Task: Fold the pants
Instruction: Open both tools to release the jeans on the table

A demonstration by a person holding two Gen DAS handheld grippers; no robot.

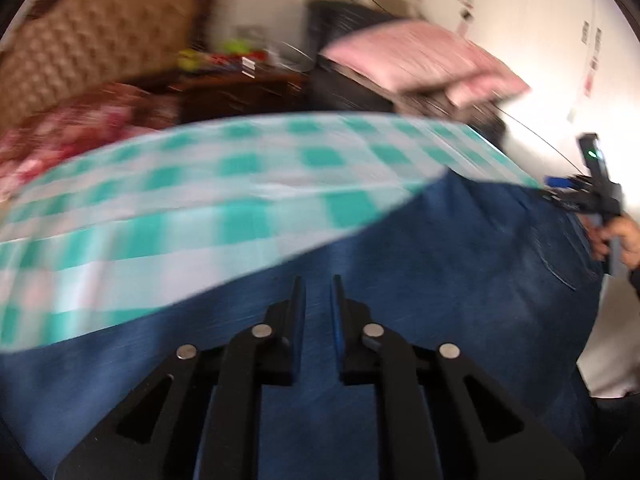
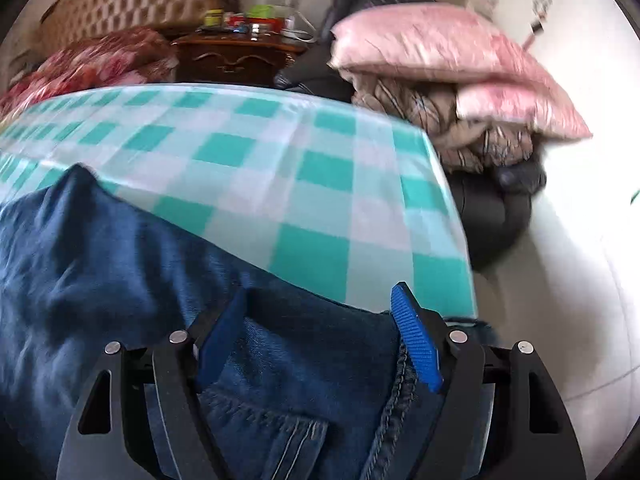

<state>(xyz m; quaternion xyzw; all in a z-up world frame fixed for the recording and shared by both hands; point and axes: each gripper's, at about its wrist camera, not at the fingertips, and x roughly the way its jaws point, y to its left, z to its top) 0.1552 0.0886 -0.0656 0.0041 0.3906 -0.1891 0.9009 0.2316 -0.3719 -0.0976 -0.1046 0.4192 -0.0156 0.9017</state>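
The dark blue denim pants (image 2: 100, 248) lie spread on the green-and-white checked cloth (image 2: 248, 152) over the desk, a stitched hem running between the wide-apart, empty jaws of the right hand-held gripper (image 2: 320, 312). The left hand-held gripper (image 1: 318, 292) hovers low over the denim with its fingers nearly together, a narrow gap between them and no cloth caught there. To fold well, I'd say both should bite matching edges, lift evenly and lay the fabric flat, clear of the pink pillows (image 2: 448, 52) and the dark wooden nightstand (image 2: 236, 56) beyond.
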